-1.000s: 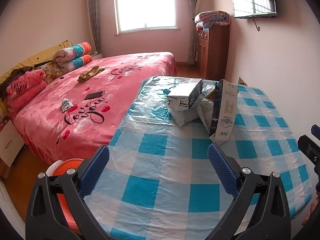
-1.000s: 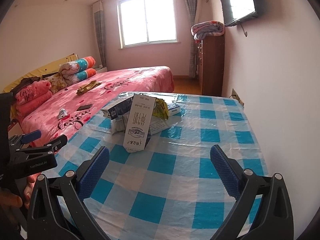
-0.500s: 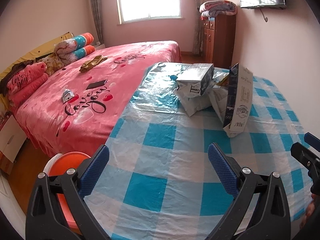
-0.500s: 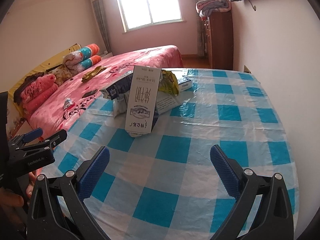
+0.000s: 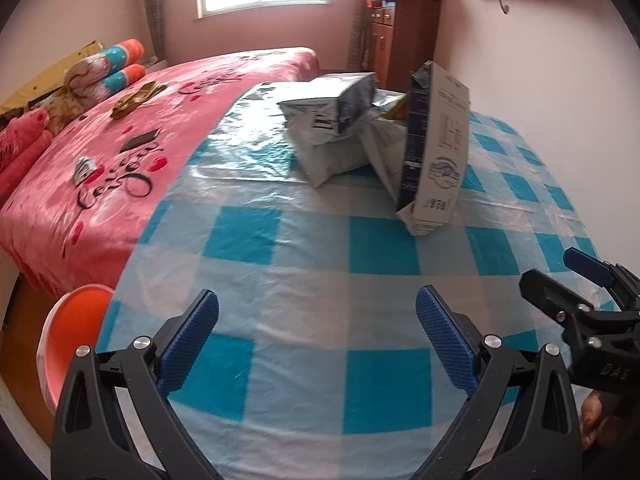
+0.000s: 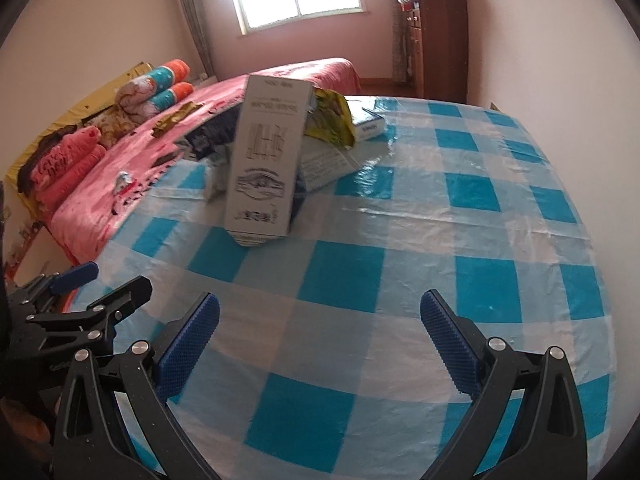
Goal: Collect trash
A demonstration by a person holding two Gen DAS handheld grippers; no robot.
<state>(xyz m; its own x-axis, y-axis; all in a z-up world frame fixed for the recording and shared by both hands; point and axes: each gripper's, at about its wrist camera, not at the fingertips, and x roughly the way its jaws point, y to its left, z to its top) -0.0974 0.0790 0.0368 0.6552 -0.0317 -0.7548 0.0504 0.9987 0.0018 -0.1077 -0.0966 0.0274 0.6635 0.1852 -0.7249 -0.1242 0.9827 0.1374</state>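
I hold the left gripper (image 5: 317, 338) and right gripper (image 6: 319, 338) wide, empty, short of the upright carton (image 6: 266, 160). I judge a careless nudge would topple it onto the wrappers (image 5: 332, 136) behind.

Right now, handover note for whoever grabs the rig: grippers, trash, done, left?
Left gripper: open, holding nothing, over the checked table.
Right gripper: open, holding nothing, over the same table.
Trash: one pile at the far side. A tall carton stands nearest, with a yellow wrapper, a flattened box and a crumpled bag behind it.
Orange bin sits below the table's left edge.
Done: nothing picked.
Left: the whole pile.
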